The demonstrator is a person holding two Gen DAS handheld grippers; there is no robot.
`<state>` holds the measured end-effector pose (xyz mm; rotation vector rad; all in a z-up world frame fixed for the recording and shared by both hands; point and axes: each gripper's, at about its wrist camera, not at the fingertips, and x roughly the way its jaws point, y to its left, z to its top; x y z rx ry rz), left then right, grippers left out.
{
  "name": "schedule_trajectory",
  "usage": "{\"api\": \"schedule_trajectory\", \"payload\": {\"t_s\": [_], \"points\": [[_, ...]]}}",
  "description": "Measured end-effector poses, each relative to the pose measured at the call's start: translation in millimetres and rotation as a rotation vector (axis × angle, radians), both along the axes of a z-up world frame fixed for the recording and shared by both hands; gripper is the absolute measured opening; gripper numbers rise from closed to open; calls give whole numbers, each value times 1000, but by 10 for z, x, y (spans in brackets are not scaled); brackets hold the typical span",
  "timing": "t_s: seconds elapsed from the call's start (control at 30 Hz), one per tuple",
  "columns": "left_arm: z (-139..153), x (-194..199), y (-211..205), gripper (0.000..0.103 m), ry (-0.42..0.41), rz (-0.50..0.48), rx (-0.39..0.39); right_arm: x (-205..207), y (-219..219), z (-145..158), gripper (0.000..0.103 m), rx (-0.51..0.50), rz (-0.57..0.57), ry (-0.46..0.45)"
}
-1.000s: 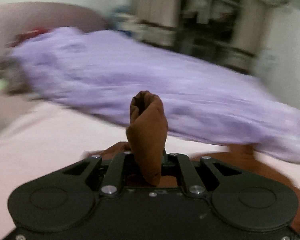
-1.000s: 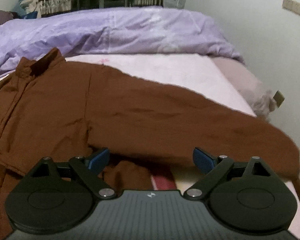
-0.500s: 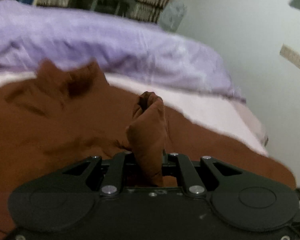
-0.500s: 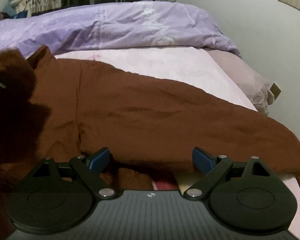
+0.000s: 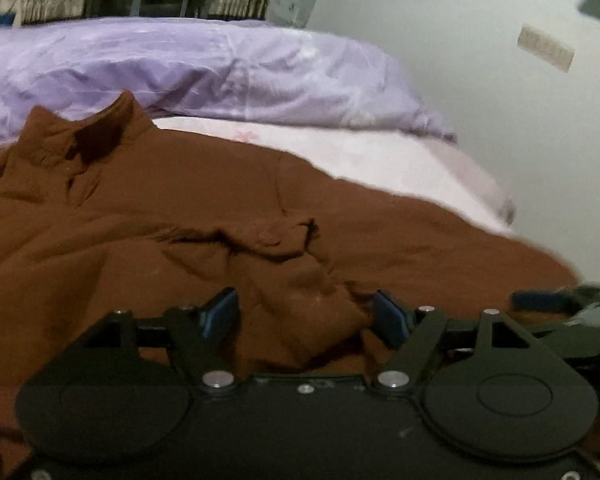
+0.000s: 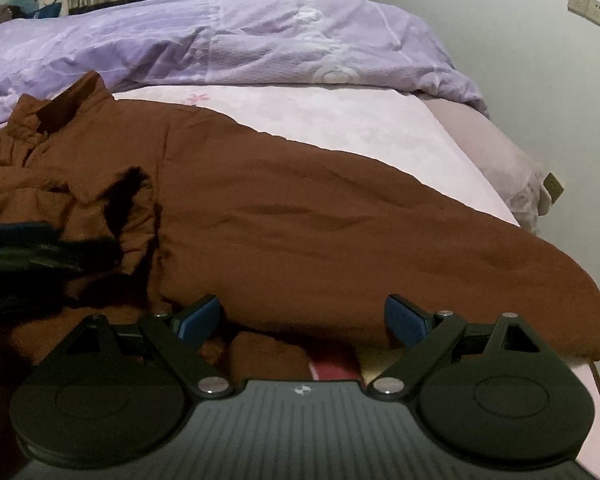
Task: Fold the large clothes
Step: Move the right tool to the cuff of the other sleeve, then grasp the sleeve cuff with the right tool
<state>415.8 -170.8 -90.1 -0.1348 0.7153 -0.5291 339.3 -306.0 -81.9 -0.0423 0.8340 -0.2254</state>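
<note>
A large brown shirt [image 5: 180,216] lies spread on the pink bed sheet [image 5: 372,152], collar at the far left. It also shows in the right wrist view [image 6: 300,220], one sleeve stretching right toward the bed edge. My left gripper [image 5: 306,316] is open, a bunched fold of brown cloth lying loose between its blue pads. My right gripper [image 6: 304,316] is open and empty over the shirt's near edge. The left gripper shows as a dark blur at the left of the right wrist view [image 6: 28,248].
A crumpled purple duvet [image 6: 220,40] lies across the far side of the bed. A white wall with sockets [image 6: 592,12] rises on the right. The bed's right edge and a pillow [image 6: 500,152] lie close to the sleeve end.
My left gripper swung right across the shirt with brown cloth pinched, then opened and let the fold drop. My right gripper stayed open, almost still.
</note>
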Motion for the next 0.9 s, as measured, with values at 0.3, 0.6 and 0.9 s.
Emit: {"api": "schedule_trajectory", "payload": {"t_s": [0.3, 0.6, 0.9], "points": [[270, -328, 857, 77, 4, 78, -37, -312, -1065, -74, 103, 10, -244, -47], [508, -626, 1648, 77, -112, 176, 213, -904, -2676, -297, 103, 459, -695, -158], [457, -604, 2348, 77, -148, 393, 250, -784, -3028, -554, 88, 668, -795, -324]]}}
